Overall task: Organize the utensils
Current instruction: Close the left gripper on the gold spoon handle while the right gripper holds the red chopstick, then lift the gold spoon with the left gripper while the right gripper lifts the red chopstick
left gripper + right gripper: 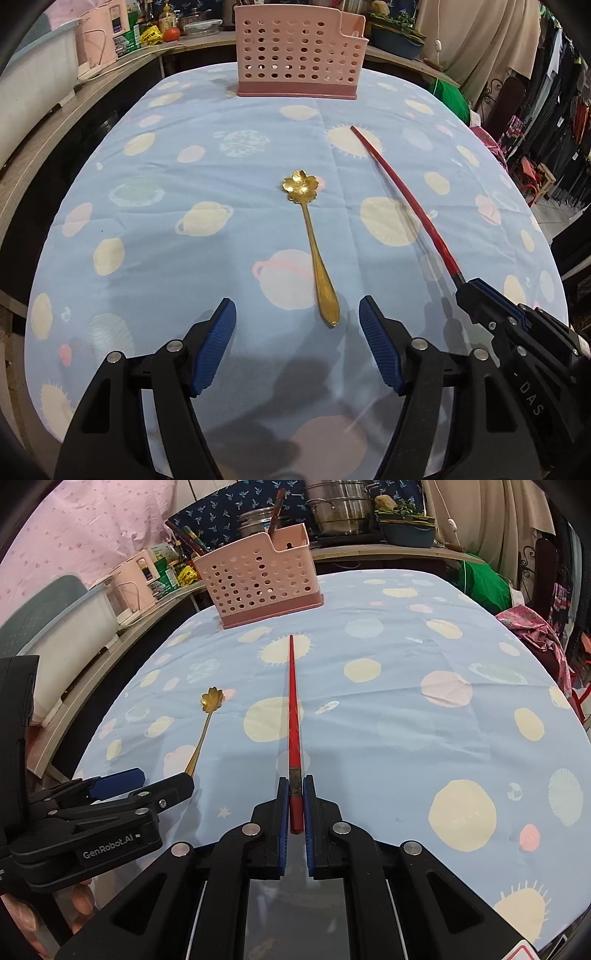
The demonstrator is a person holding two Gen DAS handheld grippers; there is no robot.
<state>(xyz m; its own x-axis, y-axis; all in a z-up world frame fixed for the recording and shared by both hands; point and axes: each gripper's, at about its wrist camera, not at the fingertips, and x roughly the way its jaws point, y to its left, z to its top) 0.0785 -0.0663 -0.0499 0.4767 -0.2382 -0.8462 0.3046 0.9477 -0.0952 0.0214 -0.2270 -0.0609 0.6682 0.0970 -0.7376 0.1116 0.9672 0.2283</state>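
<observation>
Right wrist view, right hand-held gripper pinching red chopstick, left hand-held gripper spread, labelled GenRobot.AI

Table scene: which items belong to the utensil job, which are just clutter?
Job:
- red chopstick, held in the right gripper
- gold flower spoon, before the open left gripper
- pink holder

Clutter:
- steel pots
- tomato
- green cloth

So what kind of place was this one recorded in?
Most likely a lived-in home kitchen or dining corner: steel pots on the back counter, a table under a planet-print cloth with a pink utensil caddy, and clothes hanging at one side.
</observation>
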